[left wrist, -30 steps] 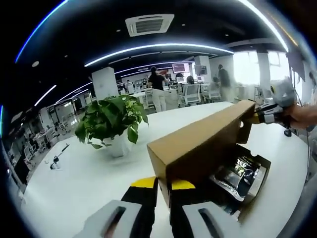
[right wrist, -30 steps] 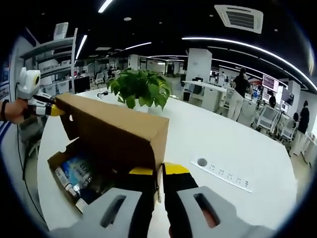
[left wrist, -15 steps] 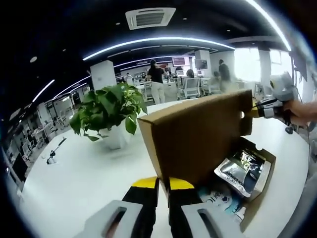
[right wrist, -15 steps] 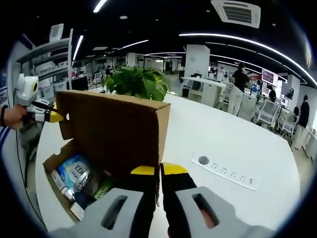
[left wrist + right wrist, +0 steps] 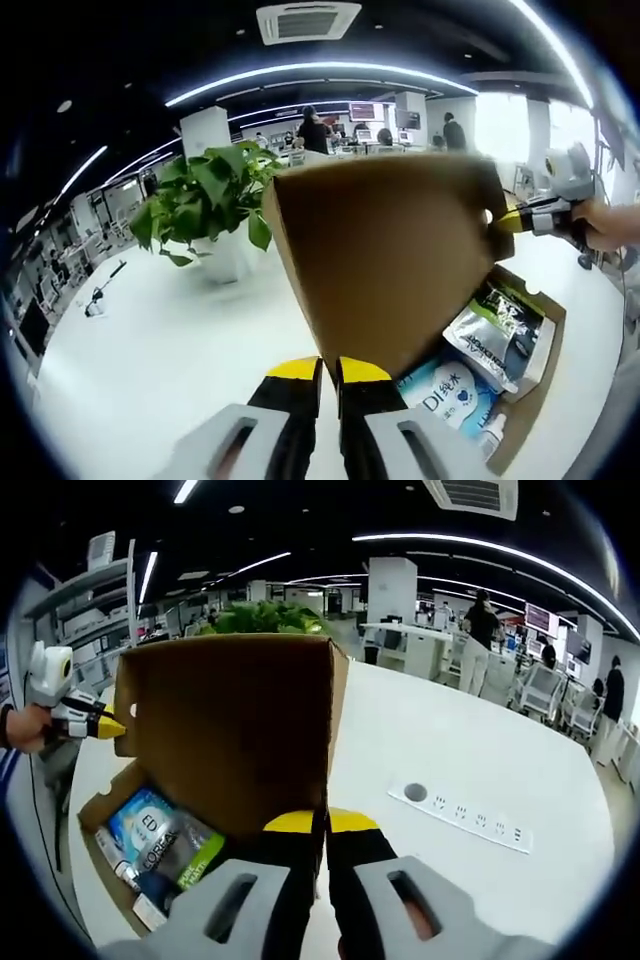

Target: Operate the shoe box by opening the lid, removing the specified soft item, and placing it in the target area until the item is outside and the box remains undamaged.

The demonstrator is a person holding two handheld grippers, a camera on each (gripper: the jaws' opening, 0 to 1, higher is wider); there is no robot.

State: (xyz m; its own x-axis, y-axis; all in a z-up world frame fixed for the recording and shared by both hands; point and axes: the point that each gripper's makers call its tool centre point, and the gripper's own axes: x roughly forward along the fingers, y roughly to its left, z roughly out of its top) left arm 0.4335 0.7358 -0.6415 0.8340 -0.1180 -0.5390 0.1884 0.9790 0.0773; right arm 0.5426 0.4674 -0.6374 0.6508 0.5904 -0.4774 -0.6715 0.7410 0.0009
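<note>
So, lid (image 5: 385, 255) tipped up near upright, pinched at opposite ends: left gripper (image 5: 318, 372) clamped on one corner, right gripper (image 5: 325, 825) clamped on the other. Soft packets (image 5: 160, 845) lying down in the open shoe box (image 5: 100, 805), below and just past both sets of jaws, long axis along the box. Neither gripper obviously nearer.

- The raised lid (image 5: 385, 255) hides the rear part of the shoe box (image 5: 535, 385) interior.
- The lid conceals most of the potted plant (image 5: 265, 618) in the right gripper view.
- Print on the packets (image 5: 160, 845) is partly unreadable.
- Distant people (image 5: 312, 130) are blurred.
</note>
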